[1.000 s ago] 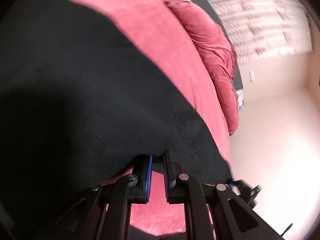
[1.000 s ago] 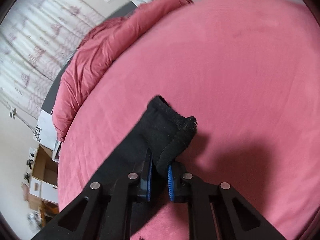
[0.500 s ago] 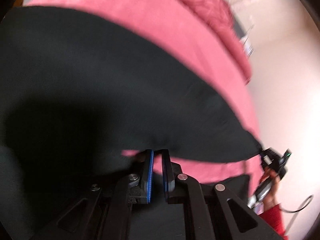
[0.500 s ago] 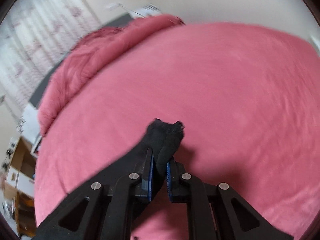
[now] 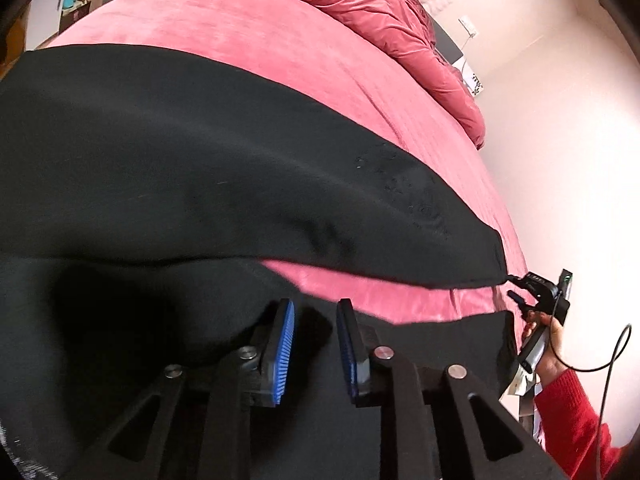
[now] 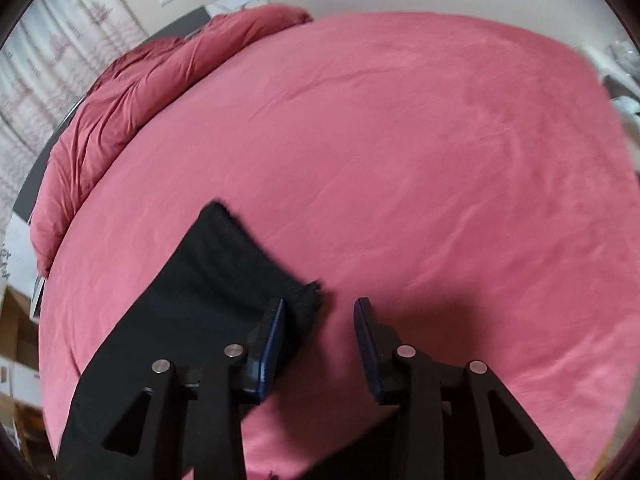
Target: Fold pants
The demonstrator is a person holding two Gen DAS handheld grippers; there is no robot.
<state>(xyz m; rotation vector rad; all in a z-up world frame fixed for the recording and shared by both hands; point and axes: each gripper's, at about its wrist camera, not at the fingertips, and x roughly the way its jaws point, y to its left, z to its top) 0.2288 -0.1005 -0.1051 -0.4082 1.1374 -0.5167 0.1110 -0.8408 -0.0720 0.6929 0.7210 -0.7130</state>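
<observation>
The black pants [image 5: 200, 168] lie spread across the pink bed [image 5: 280, 48], one layer folded over another with a strip of pink showing between them. My left gripper [image 5: 315, 316] is open just above the black fabric and holds nothing. In the right wrist view the pants' leg end [image 6: 228, 264] lies flat on the bed [image 6: 440, 160]. My right gripper [image 6: 320, 316] is open, its left finger over the hem corner, nothing between the pads. The right gripper also shows in the left wrist view [image 5: 540, 300], at the pants' far corner.
A bunched pink duvet [image 5: 380, 12] lies along the far side of the bed, also in the right wrist view [image 6: 132, 92]. A curtain [image 6: 48, 56] hangs behind it. Cardboard boxes [image 6: 16, 344] stand on the floor at left. A red-sleeved arm [image 5: 572, 412] holds the right gripper.
Both grippers have opened and let go of the pants. The leg end that the right gripper held up now lies flat on the bed.
</observation>
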